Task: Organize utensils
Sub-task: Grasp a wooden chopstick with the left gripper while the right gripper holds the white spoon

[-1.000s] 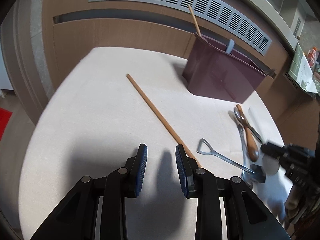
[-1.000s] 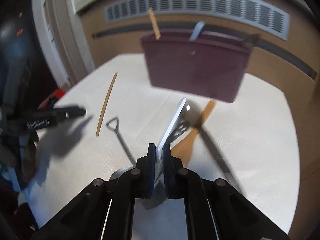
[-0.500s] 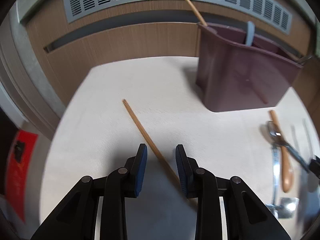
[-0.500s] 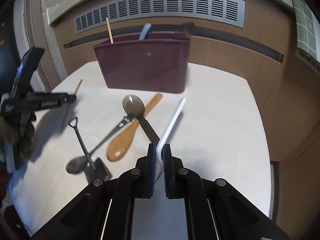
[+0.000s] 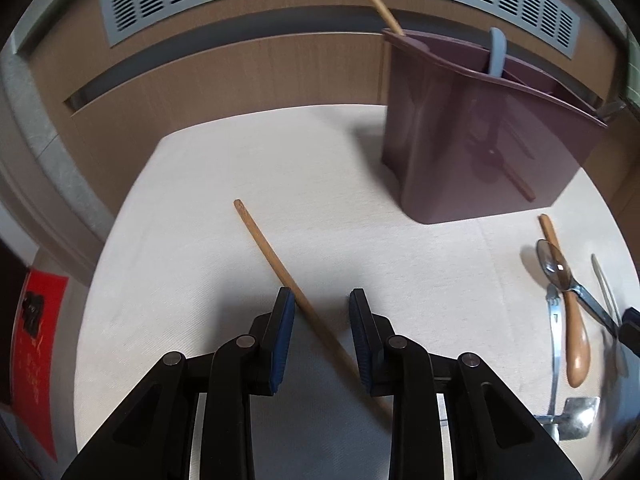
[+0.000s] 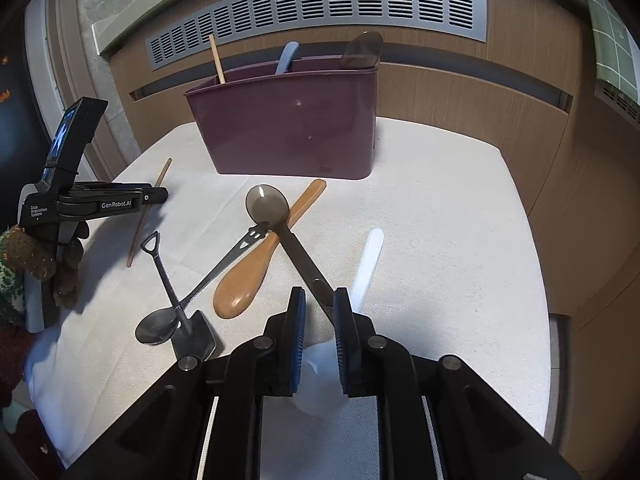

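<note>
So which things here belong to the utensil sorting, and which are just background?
Job:
maroon caddy
loose chopstick
wooden spoon
white spoon
dark ladle spoon
shovel-handled spoon
smiley metal spoon

Background:
vent grille
red sign

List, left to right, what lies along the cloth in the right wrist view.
Left gripper → wooden chopstick → shovel-shaped spoon → wooden spoon → white spoon.
</note>
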`<state>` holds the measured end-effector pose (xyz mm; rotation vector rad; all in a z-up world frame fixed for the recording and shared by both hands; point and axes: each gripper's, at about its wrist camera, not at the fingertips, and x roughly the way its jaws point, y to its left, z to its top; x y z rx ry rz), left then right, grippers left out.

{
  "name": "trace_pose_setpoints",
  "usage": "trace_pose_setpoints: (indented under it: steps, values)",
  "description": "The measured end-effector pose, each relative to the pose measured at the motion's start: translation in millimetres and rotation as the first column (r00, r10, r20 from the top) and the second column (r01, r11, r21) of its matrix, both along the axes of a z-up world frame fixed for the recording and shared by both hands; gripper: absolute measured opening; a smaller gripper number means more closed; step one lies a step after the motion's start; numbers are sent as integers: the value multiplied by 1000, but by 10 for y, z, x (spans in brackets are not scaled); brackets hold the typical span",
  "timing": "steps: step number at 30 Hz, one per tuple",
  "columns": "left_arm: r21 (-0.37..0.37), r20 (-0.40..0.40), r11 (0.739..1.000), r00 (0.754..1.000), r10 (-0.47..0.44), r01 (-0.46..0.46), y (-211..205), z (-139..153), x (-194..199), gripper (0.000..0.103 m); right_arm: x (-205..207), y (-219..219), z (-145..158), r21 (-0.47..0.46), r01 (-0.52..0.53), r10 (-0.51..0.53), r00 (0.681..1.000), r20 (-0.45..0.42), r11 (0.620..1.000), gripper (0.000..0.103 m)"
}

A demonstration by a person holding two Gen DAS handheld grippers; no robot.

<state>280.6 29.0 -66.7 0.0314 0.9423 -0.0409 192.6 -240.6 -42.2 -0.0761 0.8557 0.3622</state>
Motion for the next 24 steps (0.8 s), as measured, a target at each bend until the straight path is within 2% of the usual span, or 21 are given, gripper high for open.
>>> trace_pose_setpoints:
  steps: [6, 10, 15, 19, 24]
  values:
    - [-30, -7, 993, 994, -113, 113, -104, -3, -73, 29, -3, -18, 2, -18, 17, -17, 1000, 7, 1000, 15]
    - [-27, -16, 990, 990, -139, 139, 34, 6, -297, 29, -23, -50, 4, -32, 22, -22, 1000, 13, 999, 16]
    - [-105, -25, 990, 995, -93, 90, 396, 36, -555, 31, -6, -82, 2, -24, 35, -35, 999, 8, 999, 16]
    - [-183, -49, 983, 999, -19, 9, 563, 9, -432, 29, 21, -36, -3, -21, 28, -28, 1000, 10, 999, 16]
    - [-151, -54, 988, 998, 28, -36, 427, -9, -80, 28, 10, -6, 24, -46, 30, -28, 999, 29, 999, 16]
